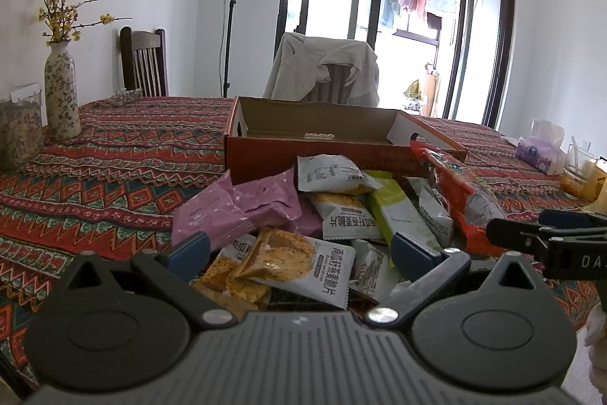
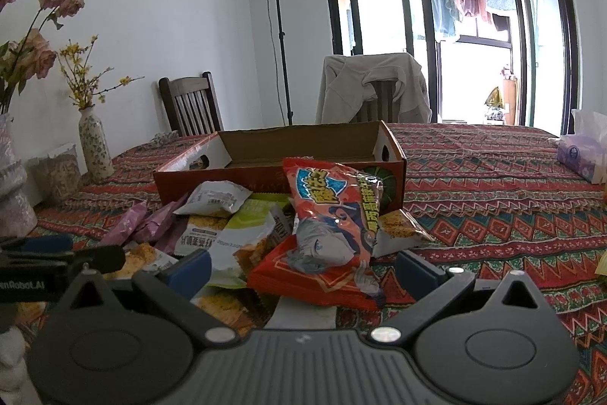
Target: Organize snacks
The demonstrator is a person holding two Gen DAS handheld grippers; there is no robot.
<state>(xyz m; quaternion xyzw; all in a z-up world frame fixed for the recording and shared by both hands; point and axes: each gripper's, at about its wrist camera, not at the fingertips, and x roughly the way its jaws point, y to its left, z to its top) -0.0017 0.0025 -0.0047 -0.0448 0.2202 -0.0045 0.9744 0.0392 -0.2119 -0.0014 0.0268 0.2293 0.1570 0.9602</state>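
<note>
Left gripper point(image 1: 299, 253) wide open, hovering low over the snack pile point(image 1: 341, 207), nothing held; cracker packet point(image 1: 303, 264) sits between its fingers. Right gripper point(image 2: 303, 268) also open, w/ the red chip bag point(image 2: 334, 234) lying between its fingers, not pinched. Pile lies on the patterned tablecloth point(image 1: 114, 177) near the table's front edge. Just behind it, touching: open cardboard box point(image 1: 322, 135), toward mid-table.

"DA" on right gripper point(image 1: 546, 245), "enRobot.AI" on left gripper point(image 2: 22, 285) (both cut off)
</note>
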